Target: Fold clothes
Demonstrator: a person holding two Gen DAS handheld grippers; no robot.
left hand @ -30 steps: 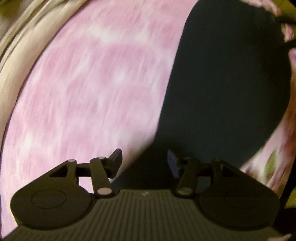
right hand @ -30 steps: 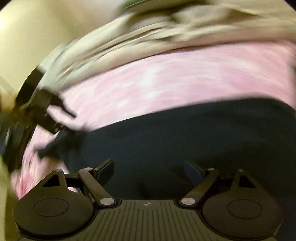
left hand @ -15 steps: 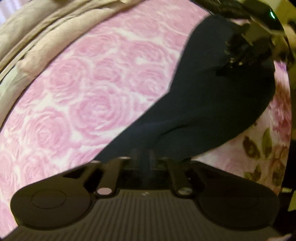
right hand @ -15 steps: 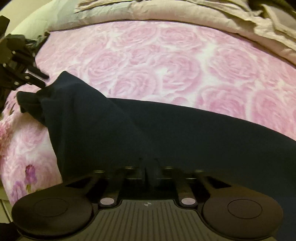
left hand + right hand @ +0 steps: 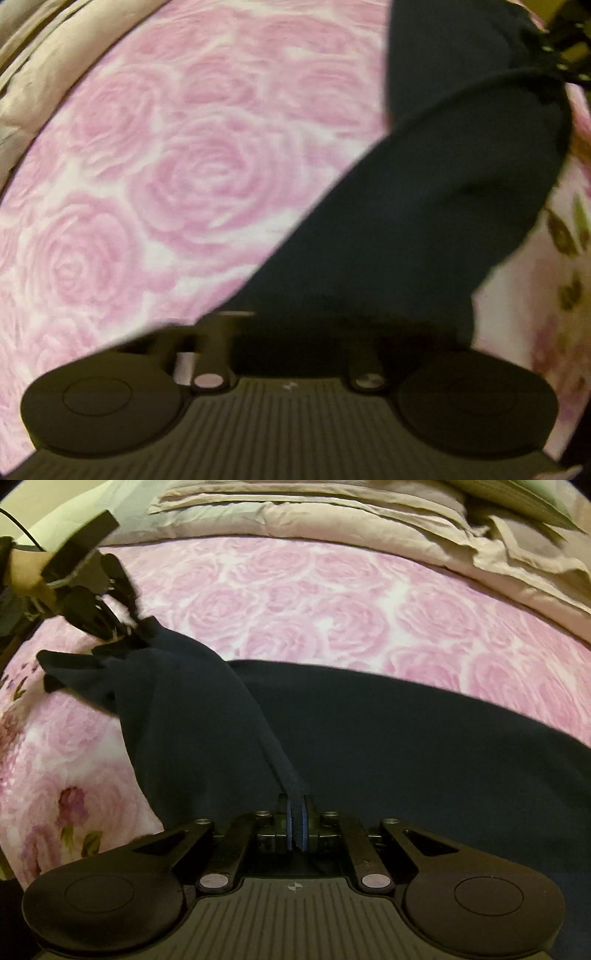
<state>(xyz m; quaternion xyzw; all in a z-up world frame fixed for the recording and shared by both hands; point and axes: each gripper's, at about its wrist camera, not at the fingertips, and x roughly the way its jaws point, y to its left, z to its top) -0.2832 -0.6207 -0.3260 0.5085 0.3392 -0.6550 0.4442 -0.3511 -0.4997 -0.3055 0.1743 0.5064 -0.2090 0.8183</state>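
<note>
On the pink rose-print bedspread (image 5: 332, 602) a dark navy garment (image 5: 388, 746) lies spread, with its near edge lifted in two places. The right gripper (image 5: 295, 821) has its blue pads pressed together on a narrow fold of that edge, which runs straight up from the fingertips. The left gripper (image 5: 110, 627), seen at upper left in the right wrist view, pinches another bunched corner of the same cloth; in its own camera the fingertips are lost in dark cloth and blur, but they read as shut on the fabric. The relation that matters is the line between the two pinches: a taut ridge of cloth runs diagonally from the right fingertips up and left to the left ones, and the bulk of the garment lies to the right of it. Beige bedding (image 5: 369, 528) is heaped along the far side. I judge the next move carries this held edge across the garment's body
</note>
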